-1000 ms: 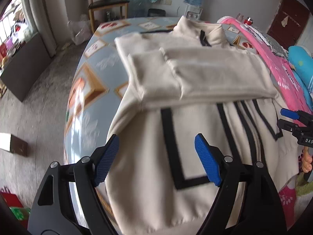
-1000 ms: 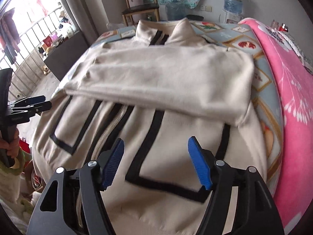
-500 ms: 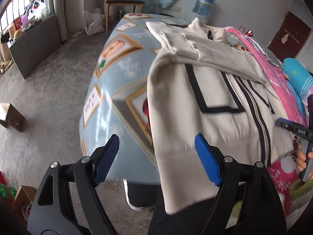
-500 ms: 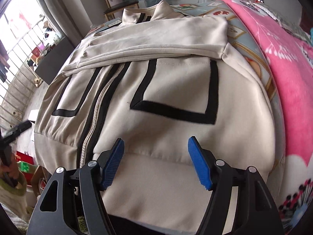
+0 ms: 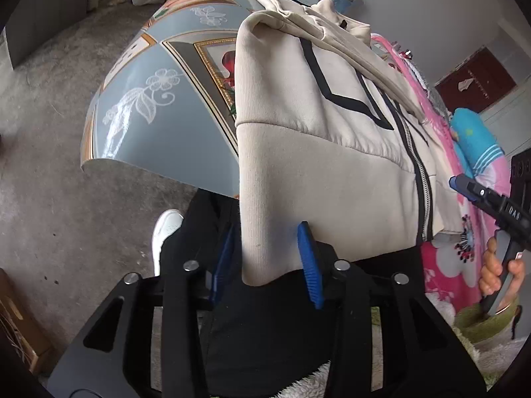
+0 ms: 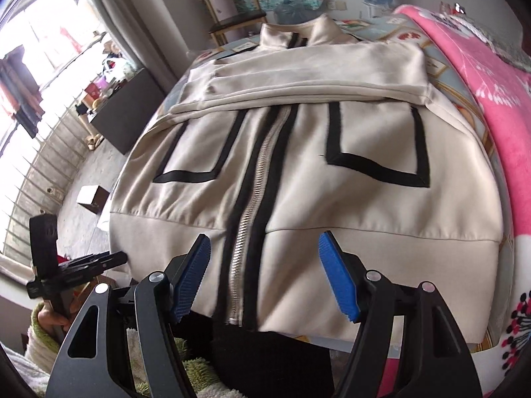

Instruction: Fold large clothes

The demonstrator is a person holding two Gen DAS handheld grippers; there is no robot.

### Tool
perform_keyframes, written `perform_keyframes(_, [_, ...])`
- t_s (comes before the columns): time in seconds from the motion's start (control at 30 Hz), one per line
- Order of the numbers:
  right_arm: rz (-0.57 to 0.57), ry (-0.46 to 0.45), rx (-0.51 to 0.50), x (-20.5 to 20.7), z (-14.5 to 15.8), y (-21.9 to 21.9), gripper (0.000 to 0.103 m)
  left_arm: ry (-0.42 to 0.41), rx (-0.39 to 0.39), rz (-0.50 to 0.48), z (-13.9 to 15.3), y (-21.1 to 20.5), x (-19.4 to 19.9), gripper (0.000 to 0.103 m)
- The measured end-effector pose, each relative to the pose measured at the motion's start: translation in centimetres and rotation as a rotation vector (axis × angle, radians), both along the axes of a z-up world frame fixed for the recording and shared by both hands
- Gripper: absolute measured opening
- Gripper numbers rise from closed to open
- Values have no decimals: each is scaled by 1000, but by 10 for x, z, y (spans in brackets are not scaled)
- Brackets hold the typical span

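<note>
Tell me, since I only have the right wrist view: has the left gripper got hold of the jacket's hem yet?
Observer: The left wrist view shows the left gripper with its jaws closing and the jacket hem's corner between its blue pads.
Operator: Is that corner lying flat on the table?
Observer: No. It hangs past the table edge, in front of the person's dark trousers.
Operator: Anything on the ground below it?
Observer: A white shoe stands on the grey floor, just left of the hanging corner.
</note>
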State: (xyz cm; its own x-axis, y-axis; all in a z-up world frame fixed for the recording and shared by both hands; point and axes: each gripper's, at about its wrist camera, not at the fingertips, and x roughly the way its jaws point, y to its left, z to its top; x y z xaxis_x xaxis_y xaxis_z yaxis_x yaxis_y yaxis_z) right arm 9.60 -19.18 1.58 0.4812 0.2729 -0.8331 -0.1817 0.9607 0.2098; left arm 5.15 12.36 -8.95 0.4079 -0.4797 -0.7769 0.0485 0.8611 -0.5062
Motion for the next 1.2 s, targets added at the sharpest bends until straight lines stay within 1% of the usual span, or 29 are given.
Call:
perform_keyframes(0.03, [20, -15, -10, -3, 2, 5, 66, 6, -22, -2, -1, 1, 0, 30])
perform_keyframes(0.07, [46, -30, -20, -6, 3, 11, 66, 15, -38, -3, -2, 2, 0, 26])
perform_keyframes(0.1, [83, -52, -31, -10, 6, 19, 66, 20, -48, -6, -2, 2, -1, 18])
perform_keyframes(0.17, [146, -86, -57, -16, 9, 33, 66, 28, -70, -12, 2, 3, -3, 11])
perform_keyframes(0.23, [231, -123, -92, -23, 11, 51, 66, 31, -90, -15, 9, 5, -5, 8])
perform_keyframes(0.27, [264, -134, -100, -26, 11, 59, 66, 29, -113, -15, 16, 6, -7, 7])
perform_keyframes(0.37, [408, -178, -135, -37, 8, 94, 66, 8, -149, -14, 38, 11, -14, 6])
perform_keyframes(0.5, [598, -232, -180, -52, 1, 138, 66, -6, -219, -14, 64, 13, -14, 6])
perform_keyframes(0.57, [680, -281, -222, -62, -2, 161, 66, -10, -238, -18, 75, 10, -11, 6])
perform_keyframes(0.67, [740, -327, -279, -71, -9, 184, 66, -14, -278, -33, 88, 8, -8, 6])
perform_keyframes(0.8, [734, -384, -369, -77, -19, 203, 66, -10, -341, -40, 96, 11, -3, 6])
perform_keyframes(0.83, [724, -400, -381, -78, -19, 205, 64, -7, -352, -40, 97, 10, -2, 6])
perform_keyframes(0.9, [689, -405, -396, -76, -19, 205, 41, -1, -360, -39, 97, 11, 0, 6])
perform_keyframes(0.93, [669, -403, -396, -74, -17, 204, 34, 5, -364, -40, 97, 12, 2, 6])
perform_keyframes(1.0, [626, -384, -375, -68, -15, 198, 8, 18, -369, -36, 95, 12, 4, 7])
perform_keyframes(1.07, [605, -360, -330, -63, -12, 191, 6, 32, -371, -25, 92, 13, 7, 9])
perform_keyframes(1.1, [594, -354, -310, -62, -8, 188, 6, 39, -372, -21, 90, 14, 8, 16])
perform_keyframes(1.13, [589, -350, -297, -62, -6, 186, 6, 46, -379, -15, 88, 16, 9, 20])
perform_keyframes(1.2, [585, -350, -284, -60, -5, 184, 6, 48, -385, 5, 88, 19, 11, 43])
